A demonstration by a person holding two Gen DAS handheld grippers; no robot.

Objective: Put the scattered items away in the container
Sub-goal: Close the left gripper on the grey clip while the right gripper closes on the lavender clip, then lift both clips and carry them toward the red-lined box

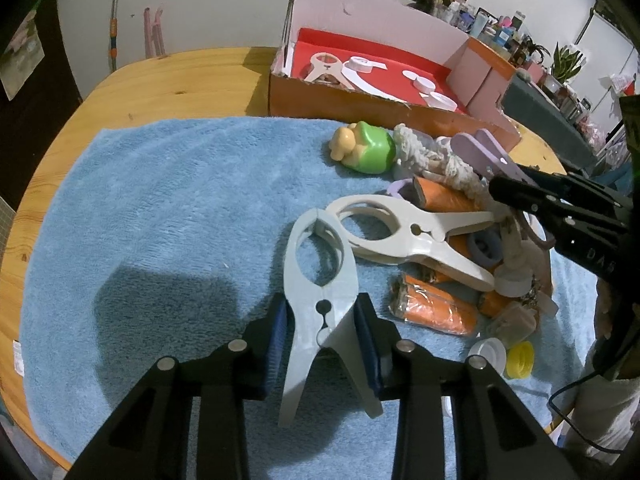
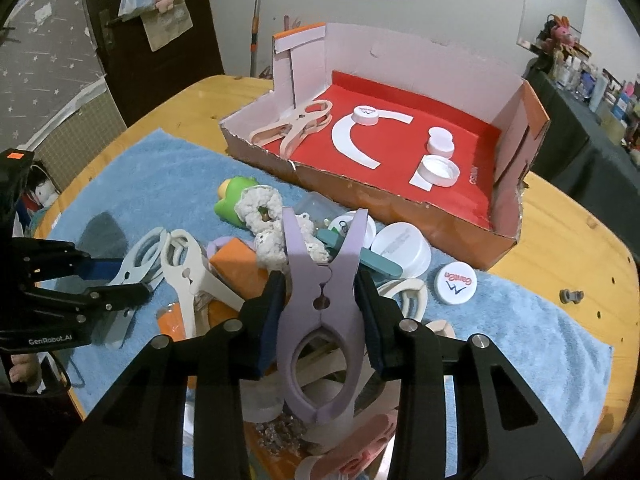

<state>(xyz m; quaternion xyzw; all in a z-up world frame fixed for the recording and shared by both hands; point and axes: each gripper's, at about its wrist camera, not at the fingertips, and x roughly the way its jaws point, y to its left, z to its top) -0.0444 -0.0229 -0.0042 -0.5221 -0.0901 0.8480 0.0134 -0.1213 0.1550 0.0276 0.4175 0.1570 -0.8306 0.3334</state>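
My left gripper point(image 1: 322, 312) is shut on a pale grey-blue clothes clip point(image 1: 320, 264) that lies on the blue towel point(image 1: 160, 200); its blue pads press the clip near the hinge. In the right wrist view, my right gripper point(image 2: 320, 304) is shut on a lilac clip point(image 2: 308, 272) on top of the pile. The orange cardboard box point(image 2: 360, 192) with a red floor stands behind the towel. It holds a beige clip point(image 2: 296, 124), white caps and a paper crescent.
The pile beside both grippers holds a cream clip point(image 1: 400, 228), a green toy point(image 1: 368, 148), orange packets point(image 1: 436, 308), knitted rope, a yellow cap point(image 1: 520, 360) and a white printed cap point(image 2: 456, 282). The wooden table point(image 1: 180, 76) is round-edged. Bare towel lies to the left.
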